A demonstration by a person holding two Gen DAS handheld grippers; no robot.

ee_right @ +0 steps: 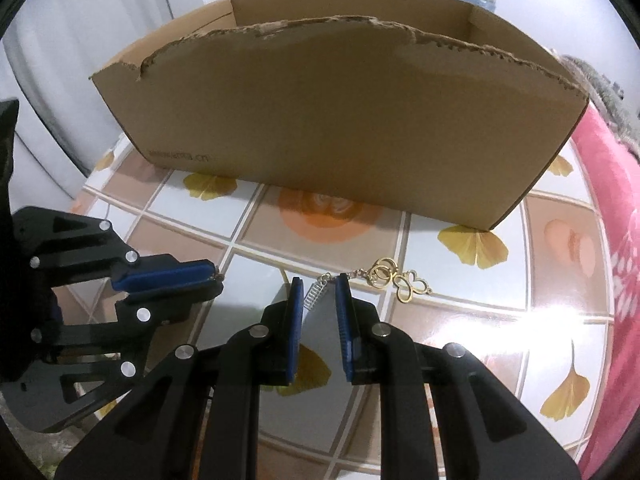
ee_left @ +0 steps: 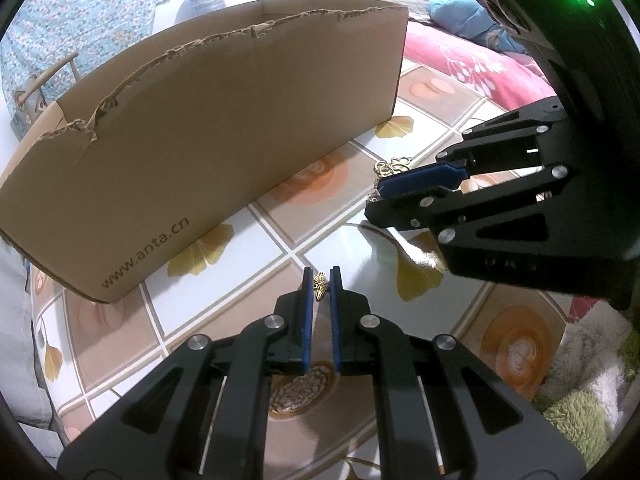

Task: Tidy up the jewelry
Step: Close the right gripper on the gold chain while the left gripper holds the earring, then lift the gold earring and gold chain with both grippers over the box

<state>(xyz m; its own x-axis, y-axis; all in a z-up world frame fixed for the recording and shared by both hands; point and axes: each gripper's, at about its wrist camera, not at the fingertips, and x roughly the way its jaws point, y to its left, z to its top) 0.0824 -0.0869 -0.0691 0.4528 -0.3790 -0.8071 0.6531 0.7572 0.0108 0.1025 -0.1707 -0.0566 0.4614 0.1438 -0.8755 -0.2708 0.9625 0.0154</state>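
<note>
A small gold butterfly charm (ee_left: 320,287) lies on the table between the blue pads of my left gripper (ee_left: 321,276), whose jaws stand narrowly apart around it without clamping. A gold chain with rings and a butterfly pendant (ee_right: 394,281) lies on the table ahead of my right gripper (ee_right: 319,285), which is open with a small silver spring-like piece (ee_right: 315,295) between its tips. The chain also shows in the left wrist view (ee_left: 390,168), beside the right gripper (ee_left: 380,196). The left gripper (ee_right: 214,276) shows at left in the right wrist view.
An open cardboard box (ee_left: 224,128) with a torn rim stands at the back of the tiled-pattern table (ee_right: 460,320); it also shows in the right wrist view (ee_right: 340,120). A pink blanket (ee_left: 472,64) lies to the right.
</note>
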